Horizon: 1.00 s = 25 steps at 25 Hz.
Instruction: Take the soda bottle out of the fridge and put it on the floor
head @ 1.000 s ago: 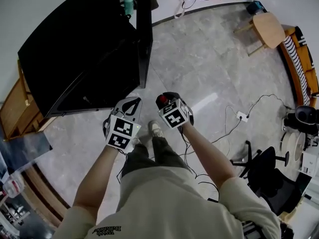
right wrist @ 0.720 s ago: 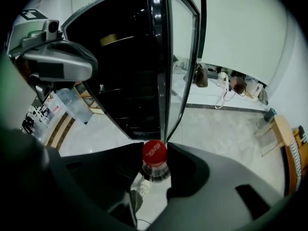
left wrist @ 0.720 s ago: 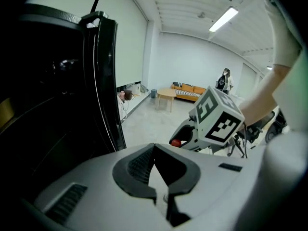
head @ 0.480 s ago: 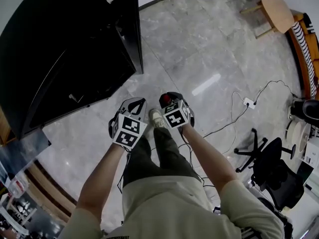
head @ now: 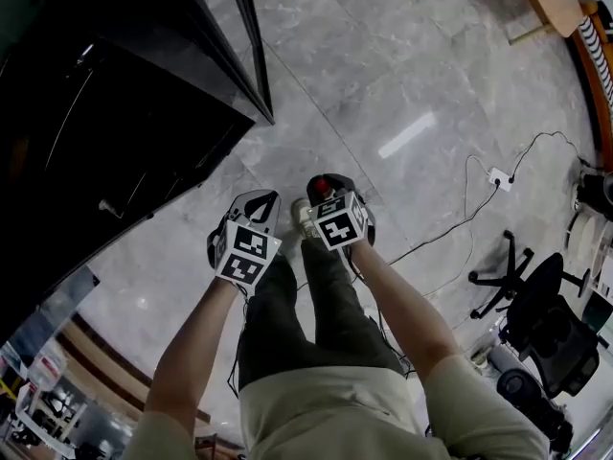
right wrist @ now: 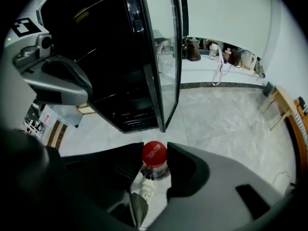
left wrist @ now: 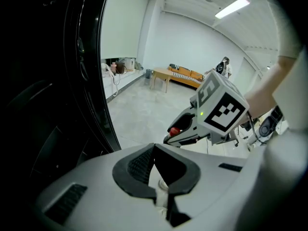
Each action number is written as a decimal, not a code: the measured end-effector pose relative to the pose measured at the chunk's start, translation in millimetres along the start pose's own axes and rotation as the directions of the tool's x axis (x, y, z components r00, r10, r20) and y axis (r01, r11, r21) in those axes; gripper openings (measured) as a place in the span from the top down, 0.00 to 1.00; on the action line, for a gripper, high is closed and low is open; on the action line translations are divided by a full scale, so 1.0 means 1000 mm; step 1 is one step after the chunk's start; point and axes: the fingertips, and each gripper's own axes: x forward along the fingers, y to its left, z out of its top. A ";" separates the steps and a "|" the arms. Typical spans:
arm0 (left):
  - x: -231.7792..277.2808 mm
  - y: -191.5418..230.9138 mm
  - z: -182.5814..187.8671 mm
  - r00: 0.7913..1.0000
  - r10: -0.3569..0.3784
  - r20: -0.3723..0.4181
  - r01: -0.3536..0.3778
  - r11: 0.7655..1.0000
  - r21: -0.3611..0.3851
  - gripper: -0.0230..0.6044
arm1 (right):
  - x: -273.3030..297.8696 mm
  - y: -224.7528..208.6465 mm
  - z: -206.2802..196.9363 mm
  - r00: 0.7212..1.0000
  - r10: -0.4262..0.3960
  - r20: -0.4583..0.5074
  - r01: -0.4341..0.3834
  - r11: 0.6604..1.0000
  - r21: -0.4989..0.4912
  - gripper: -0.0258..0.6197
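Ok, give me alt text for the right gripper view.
The right gripper clamps its tongs on the neck of a red-capped soda bottle above a grey floor. Behind stands a black fridge with its glass door open.

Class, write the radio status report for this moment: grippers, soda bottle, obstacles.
Left gripper shut, empty. Right gripper shut on soda bottle neck, not yet on floor. Fridge door open at left, clear of both.

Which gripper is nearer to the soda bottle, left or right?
Right. The right gripper holds the soda bottle at its neck; the left gripper is beside it, to its left, not touching.
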 end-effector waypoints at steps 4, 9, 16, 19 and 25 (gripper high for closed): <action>0.038 0.003 -0.040 0.999 -0.029 -0.039 0.030 0.999 0.023 0.95 | 0.041 0.003 -0.022 1.000 -0.015 0.007 0.014 0.999 0.032 0.75; 0.083 -0.005 -0.086 0.993 -0.068 -0.099 0.070 0.997 0.019 0.95 | 0.092 -0.001 -0.051 0.999 -0.030 0.018 0.028 0.997 0.067 0.75; 0.145 -0.003 -0.135 0.988 -0.071 -0.134 0.064 0.997 -0.050 0.95 | 0.161 -0.014 -0.101 0.998 -0.060 -0.017 0.061 0.993 0.102 0.75; 0.173 0.001 -0.156 0.987 -0.065 -0.149 0.054 0.995 -0.081 0.95 | 0.191 -0.021 -0.129 0.997 -0.068 -0.045 0.073 0.989 0.126 0.75; 0.222 0.008 -0.190 0.981 -0.070 -0.181 0.052 0.993 -0.104 0.95 | 0.239 -0.029 -0.177 0.994 -0.047 -0.099 0.064 0.983 0.174 0.75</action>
